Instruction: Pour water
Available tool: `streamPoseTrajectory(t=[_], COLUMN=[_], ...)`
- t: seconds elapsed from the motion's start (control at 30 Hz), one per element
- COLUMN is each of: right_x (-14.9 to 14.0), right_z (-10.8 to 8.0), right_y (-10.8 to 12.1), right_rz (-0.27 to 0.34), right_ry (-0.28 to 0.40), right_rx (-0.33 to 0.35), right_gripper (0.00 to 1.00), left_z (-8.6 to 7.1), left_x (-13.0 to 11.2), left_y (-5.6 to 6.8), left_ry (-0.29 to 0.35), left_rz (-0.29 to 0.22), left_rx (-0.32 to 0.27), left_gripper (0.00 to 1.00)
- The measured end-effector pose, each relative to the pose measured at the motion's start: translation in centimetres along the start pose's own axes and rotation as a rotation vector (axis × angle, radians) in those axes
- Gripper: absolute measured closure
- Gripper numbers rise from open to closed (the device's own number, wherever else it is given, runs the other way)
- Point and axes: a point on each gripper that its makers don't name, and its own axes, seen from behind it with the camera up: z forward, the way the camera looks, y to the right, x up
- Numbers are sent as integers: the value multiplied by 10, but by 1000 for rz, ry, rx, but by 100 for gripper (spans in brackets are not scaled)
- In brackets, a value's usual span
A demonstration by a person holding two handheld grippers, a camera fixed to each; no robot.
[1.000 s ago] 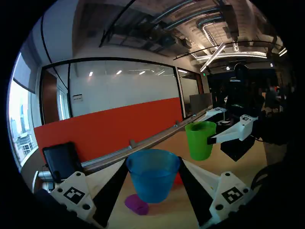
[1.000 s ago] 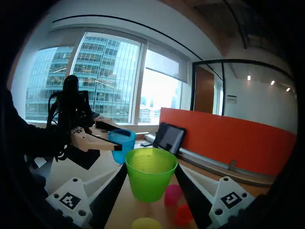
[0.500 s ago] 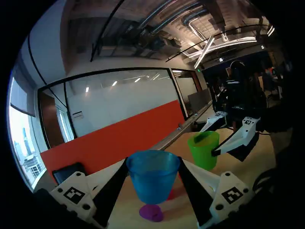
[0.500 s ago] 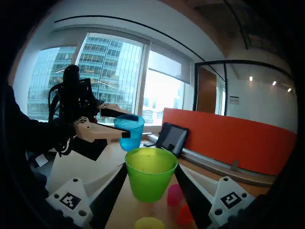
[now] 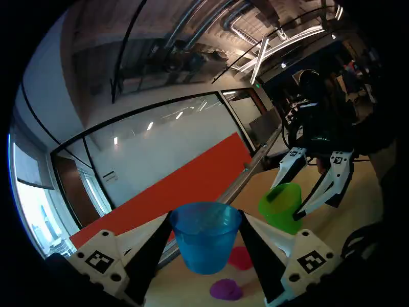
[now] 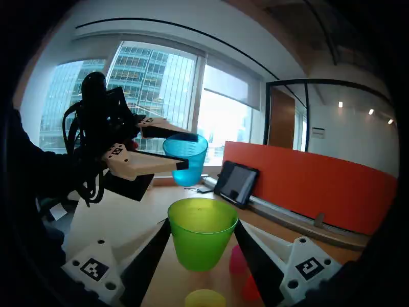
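The blue cup sat clamped in the left tool, held aloft at about eleven o'clock from the green cup, which the right tool gripped above the table. To me they seemed to be lining up the pour. Next, the blue rim would need to come over the green mouth and tip.

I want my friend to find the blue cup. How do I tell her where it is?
Look at the big windows with tall buildings outside. In front of them, the left claw grips the blue cup. No other cup is blue: the nearest is the green cup.
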Motion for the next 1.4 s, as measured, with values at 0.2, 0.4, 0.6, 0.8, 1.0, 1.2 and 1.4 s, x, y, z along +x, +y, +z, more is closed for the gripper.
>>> streamPoseTrajectory(t=[0.2,0.4,0.6,0.8,1.0,1.2,1.4], right_x=[-4,-8,-11,-14,-17,-17,-17], right_z=[4,7,10,13,15,17,18], right_y=[-5,-9,-16,-22,-25,-28,-28], right_rz=[-4,0,1,1,1,3,6], right_ry=[-3,-6,-6,-7,-9,-10,-8], right_rx=[12,25,41,57,66,74,78], right_gripper=[9,9,9,9,9,9,9], left_z=[3,4,4,6,9,12,13], left_x=[9,21,35,42,49,55,62], left_y=[-2,-1,0,0,0,-1,-1], left_ry=[3,14,28,29,35,39,45], left_rz=[72,147,218,294,363,417,467], left_rx=[8,13,20,25,33,39,39], left_gripper=[11,11,11,11,11,11,11])
